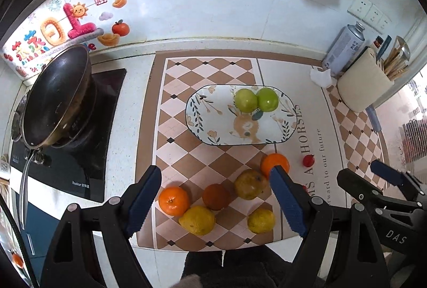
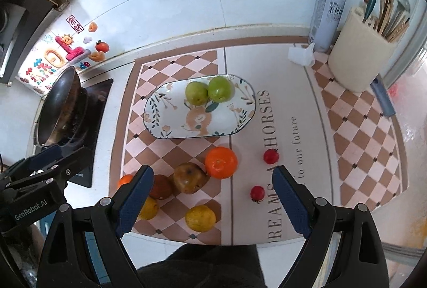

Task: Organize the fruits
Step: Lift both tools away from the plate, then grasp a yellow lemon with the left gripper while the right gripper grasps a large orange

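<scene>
An oval flower-patterned plate [image 1: 192,117] [image 2: 149,114] holds two green apples [image 1: 246,100] [image 2: 220,89] on the checkered mat. In front of it lie loose fruits: two oranges [image 1: 174,201] [image 2: 221,162], a brownish pear [image 1: 250,184] [image 2: 190,178], a dark round fruit [image 1: 215,196] [image 2: 161,186], two lemons [image 1: 197,220] [image 2: 200,218] and small red tomatoes [image 1: 308,160] [image 2: 257,193]. My left gripper [image 1: 215,169] hangs open above the loose fruits, holding nothing. My right gripper [image 2: 212,170] is open and empty too, just to its right.
A black wok [image 1: 56,101] sits on the cooktop at the left. At the back right stand a spray can [image 2: 327,15], a cream utensil holder [image 2: 357,58] and crumpled tissue [image 2: 301,54]. A dark sleeve [image 2: 197,266] shows at the counter's front edge.
</scene>
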The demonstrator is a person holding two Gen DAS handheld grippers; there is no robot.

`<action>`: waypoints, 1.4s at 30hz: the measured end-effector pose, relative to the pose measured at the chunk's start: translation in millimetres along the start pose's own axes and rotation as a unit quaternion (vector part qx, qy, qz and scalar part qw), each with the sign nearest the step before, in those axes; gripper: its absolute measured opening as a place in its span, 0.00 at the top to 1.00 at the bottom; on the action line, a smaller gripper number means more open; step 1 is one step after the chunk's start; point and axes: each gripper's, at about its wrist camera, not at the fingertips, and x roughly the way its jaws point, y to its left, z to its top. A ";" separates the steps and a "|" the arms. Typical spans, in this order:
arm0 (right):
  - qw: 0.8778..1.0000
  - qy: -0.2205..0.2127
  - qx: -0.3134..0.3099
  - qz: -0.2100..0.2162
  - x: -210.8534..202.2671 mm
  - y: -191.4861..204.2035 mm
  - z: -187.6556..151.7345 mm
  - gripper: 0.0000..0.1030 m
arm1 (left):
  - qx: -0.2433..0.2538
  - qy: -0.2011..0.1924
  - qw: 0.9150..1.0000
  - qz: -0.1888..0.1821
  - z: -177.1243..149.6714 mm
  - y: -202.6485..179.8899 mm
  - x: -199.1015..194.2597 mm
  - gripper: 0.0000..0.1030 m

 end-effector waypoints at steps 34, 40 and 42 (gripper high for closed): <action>0.983 0.174 0.052 0.040 210.4 -39.6 12.5 0.20 | -0.126 0.253 0.958 -0.047 -102.2 38.4 191.6 0.10; 0.972 0.206 0.066 0.090 245.8 -43.0 10.4 0.36 | -0.093 0.252 0.963 -0.017 -103.2 29.6 199.1 0.35; 0.973 0.211 0.052 0.078 243.4 -39.6 9.2 0.36 | -0.085 0.251 0.964 -0.019 -103.6 28.1 199.3 0.35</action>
